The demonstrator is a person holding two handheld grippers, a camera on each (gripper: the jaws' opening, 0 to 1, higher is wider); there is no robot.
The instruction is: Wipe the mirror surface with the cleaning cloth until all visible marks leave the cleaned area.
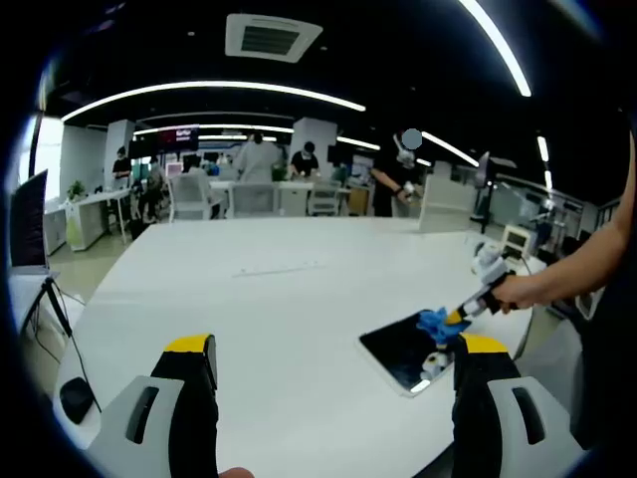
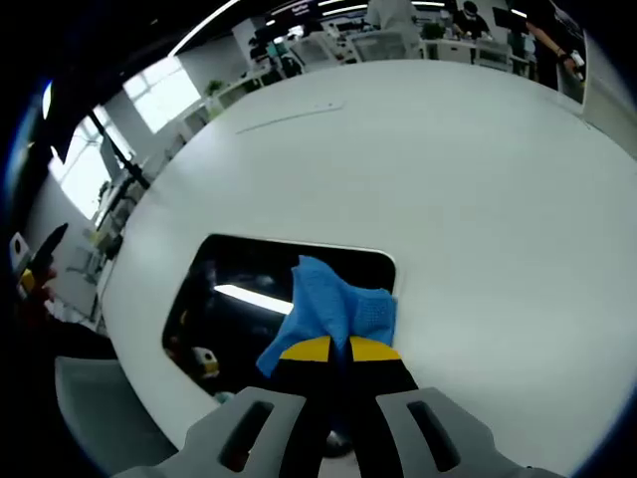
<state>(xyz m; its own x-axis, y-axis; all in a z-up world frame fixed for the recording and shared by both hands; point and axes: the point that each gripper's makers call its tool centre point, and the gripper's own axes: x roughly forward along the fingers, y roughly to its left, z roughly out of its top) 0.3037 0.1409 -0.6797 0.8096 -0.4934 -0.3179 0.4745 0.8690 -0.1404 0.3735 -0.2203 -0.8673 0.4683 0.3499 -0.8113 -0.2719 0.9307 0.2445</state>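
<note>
A dark rectangular mirror (image 2: 249,289) lies flat on the white table (image 2: 478,179) and reflects ceiling lights. My right gripper (image 2: 339,349) is shut on a blue cleaning cloth (image 2: 333,309), which rests on the mirror's right part. In the left gripper view the mirror (image 1: 403,349) lies at the right, with the blue cloth (image 1: 436,322) on its far edge, held by the right gripper (image 1: 460,316) in a person's hand. My left gripper (image 1: 333,349) is open above the table, nothing between its jaws.
The big white table (image 1: 279,299) has a rounded edge. A dark object (image 1: 77,398) sits on the floor at the left. Desks, chairs (image 1: 191,194) and several people stand in the office beyond. A monitor (image 1: 28,219) is at far left.
</note>
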